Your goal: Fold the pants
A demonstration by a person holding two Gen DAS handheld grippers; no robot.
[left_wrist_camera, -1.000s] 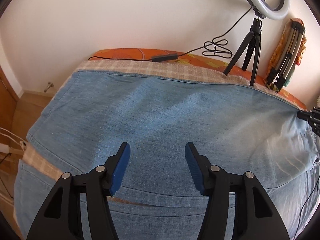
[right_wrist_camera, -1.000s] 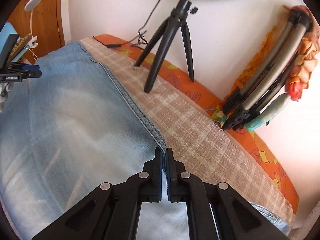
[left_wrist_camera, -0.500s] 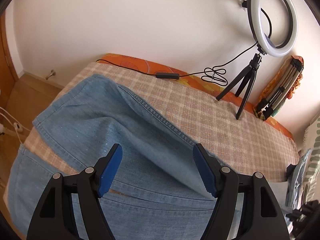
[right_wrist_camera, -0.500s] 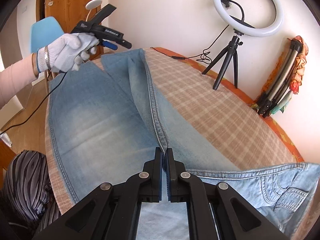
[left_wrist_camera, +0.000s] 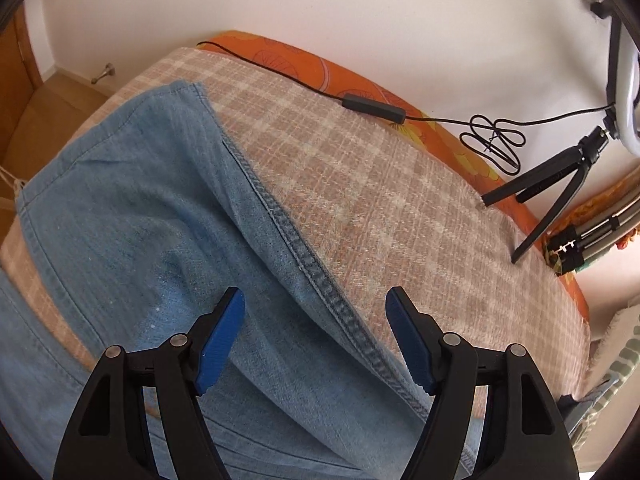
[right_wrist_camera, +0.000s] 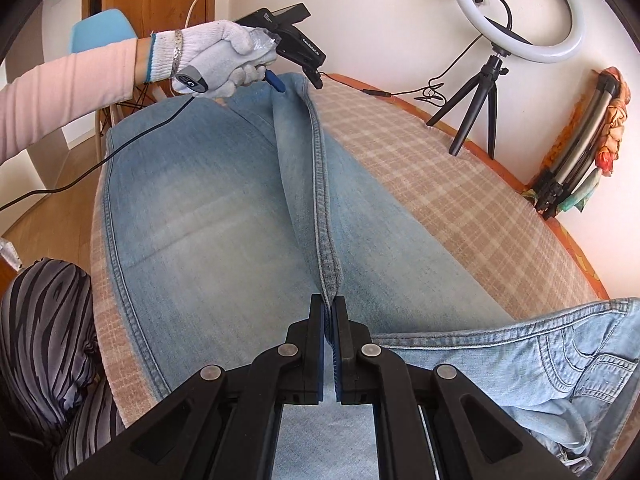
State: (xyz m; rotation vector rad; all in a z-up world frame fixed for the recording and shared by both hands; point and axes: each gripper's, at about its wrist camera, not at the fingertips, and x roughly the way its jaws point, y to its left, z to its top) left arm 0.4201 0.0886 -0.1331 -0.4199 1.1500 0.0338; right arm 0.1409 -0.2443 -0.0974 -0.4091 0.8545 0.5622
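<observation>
Right wrist view: the pants (right_wrist_camera: 224,216) lie on the checked blanket (right_wrist_camera: 460,200), their seam pinched in the right gripper (right_wrist_camera: 330,312) and now drawn inward. At 11 o'clock the left gripper (left_wrist_camera: 314,332) stands wide, its hem released; the lengthwise fold is judged nearly laid.

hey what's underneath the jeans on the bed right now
Under the jeans lies a beige plaid blanket, showing bare beside them. An orange patterned cover peeks out at its far edge. What lies directly beneath the denim is hidden.

ring light (left_wrist_camera: 628,92) cut by rt edge, jeans (right_wrist_camera: 224,216) waistband off-frame btm rt, person's torso unseen
</observation>
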